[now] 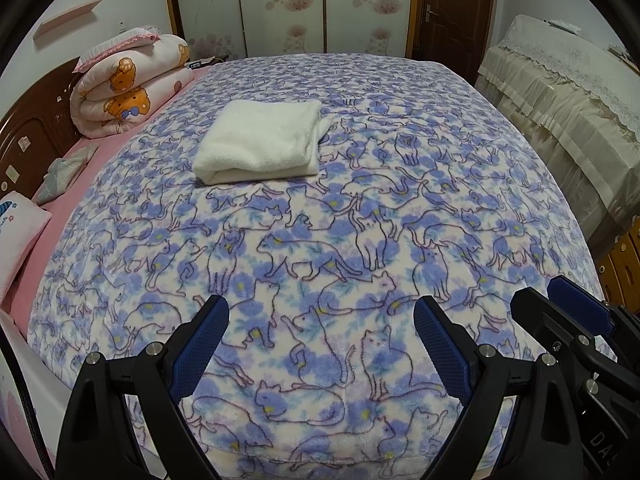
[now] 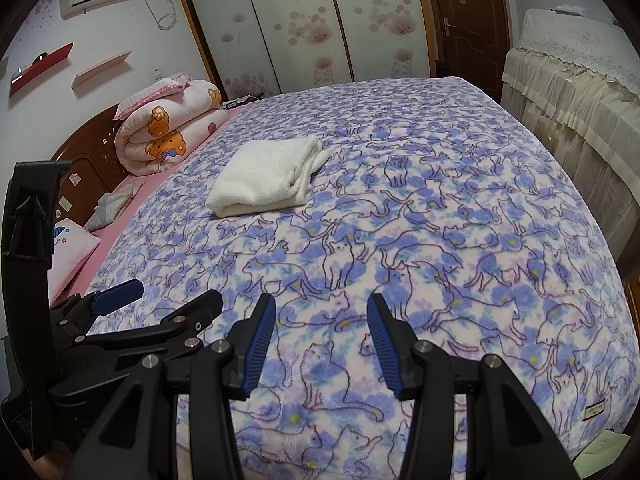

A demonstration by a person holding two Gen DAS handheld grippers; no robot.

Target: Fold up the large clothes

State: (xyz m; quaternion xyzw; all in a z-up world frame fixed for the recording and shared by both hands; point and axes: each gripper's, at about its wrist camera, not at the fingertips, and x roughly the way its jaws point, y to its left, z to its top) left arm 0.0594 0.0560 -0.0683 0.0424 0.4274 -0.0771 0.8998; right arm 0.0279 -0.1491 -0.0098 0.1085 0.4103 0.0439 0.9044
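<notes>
White folded fleece garment [image 1: 260,142] lay on cat-print blanket [image 1: 320,240]; my left gripper [image 1: 320,344] gaped wide, right gripper [image 2: 322,344] half-open, both w/ nothing held.

You see: folded garment [image 1: 260,142] on blanket [image 1: 360,220], mid-bed | rolled quilt [image 1: 128,84] far left, by headboard [image 1: 28,140] | draped cabinet [image 1: 560,100] right

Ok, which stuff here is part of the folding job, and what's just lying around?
Job:
- white folded garment
- left gripper, open, empty
- right gripper, open, empty

Lying about:
- rolled bear-print quilt
- pink pillow
- cat-print blanket, only the work surface
</notes>
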